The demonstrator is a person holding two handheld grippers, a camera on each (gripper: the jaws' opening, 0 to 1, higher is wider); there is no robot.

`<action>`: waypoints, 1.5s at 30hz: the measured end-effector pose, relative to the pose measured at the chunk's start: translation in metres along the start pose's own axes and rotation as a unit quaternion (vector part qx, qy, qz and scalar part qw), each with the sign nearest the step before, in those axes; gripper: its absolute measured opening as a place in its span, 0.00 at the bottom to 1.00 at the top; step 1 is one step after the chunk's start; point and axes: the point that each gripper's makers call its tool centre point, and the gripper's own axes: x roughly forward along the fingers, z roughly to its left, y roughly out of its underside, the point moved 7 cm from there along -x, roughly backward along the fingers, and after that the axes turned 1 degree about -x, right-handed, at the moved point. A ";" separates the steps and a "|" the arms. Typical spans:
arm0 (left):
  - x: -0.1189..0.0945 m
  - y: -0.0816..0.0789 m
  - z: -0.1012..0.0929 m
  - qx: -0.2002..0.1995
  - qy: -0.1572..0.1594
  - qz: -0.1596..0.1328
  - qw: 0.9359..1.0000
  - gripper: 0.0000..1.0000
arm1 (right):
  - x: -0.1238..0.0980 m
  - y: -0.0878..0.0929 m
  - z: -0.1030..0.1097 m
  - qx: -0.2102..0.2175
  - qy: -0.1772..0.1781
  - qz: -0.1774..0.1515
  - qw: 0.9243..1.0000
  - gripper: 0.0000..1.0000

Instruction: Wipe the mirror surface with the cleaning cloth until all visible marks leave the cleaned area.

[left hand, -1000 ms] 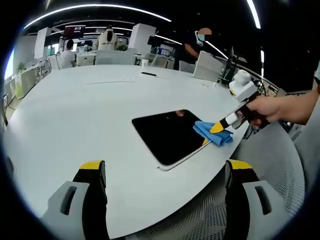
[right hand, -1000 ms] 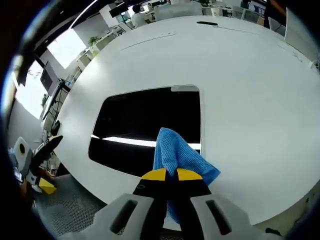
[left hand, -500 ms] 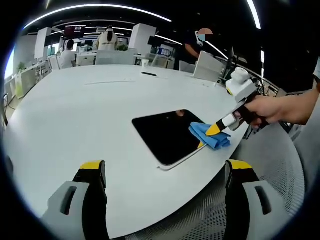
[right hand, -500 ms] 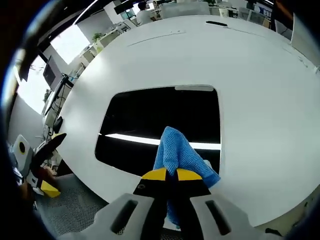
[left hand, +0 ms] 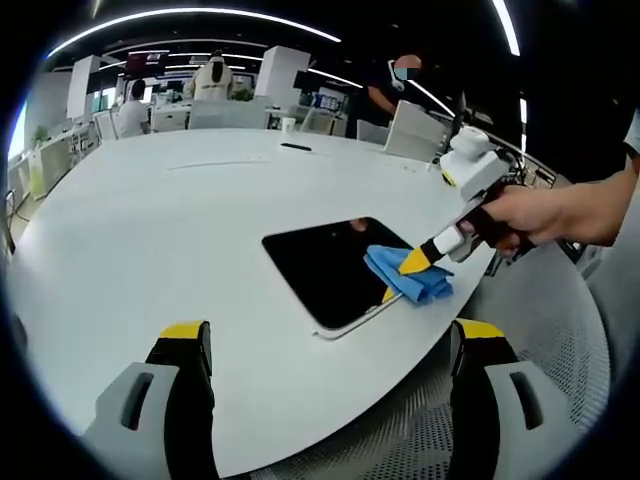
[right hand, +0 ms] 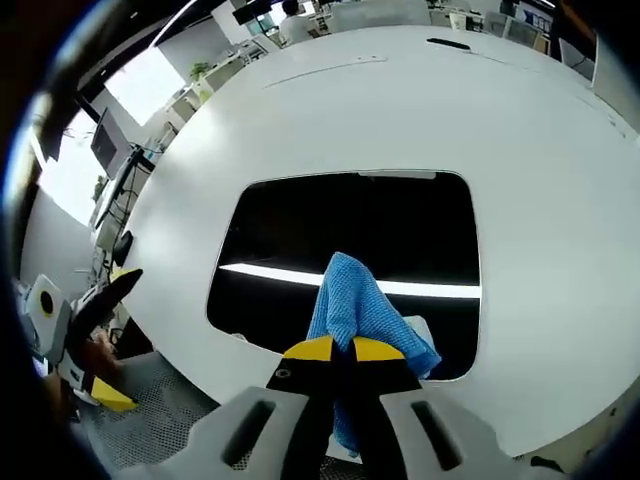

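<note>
Mirror (right hand: 350,235) under blue cloth (right hand: 355,310) gripped by right tool (right hand: 335,350)

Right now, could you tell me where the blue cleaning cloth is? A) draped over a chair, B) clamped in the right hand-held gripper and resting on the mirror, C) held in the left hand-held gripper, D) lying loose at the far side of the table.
B: the right hand-held gripper is shut on the blue cleaning cloth, which rests on the dark mirror near its edge.

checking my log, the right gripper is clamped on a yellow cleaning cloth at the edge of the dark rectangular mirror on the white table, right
Not quite: the cleaning cloth is blue, not yellow, as the right gripper view shows. The yellow is on the jaw tips. The rest holds: the right gripper is clamped on it at the edge of the dark rectangular mirror on the white table.
</note>
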 end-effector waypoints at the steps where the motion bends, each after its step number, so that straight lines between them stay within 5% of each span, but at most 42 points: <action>1: 0.000 0.000 0.000 0.000 0.000 0.000 1.000 0.99 | 0.001 -0.001 0.002 0.001 0.000 0.001 1.000 0.00; 42: 0.001 -0.003 -0.001 0.002 0.005 -0.014 1.000 0.98 | 0.027 -0.010 0.075 -0.052 -0.028 0.015 0.998 0.00; 45: 0.002 0.001 0.000 0.008 0.004 0.004 1.000 0.99 | 0.027 -0.010 0.079 -0.050 -0.031 0.015 0.998 0.00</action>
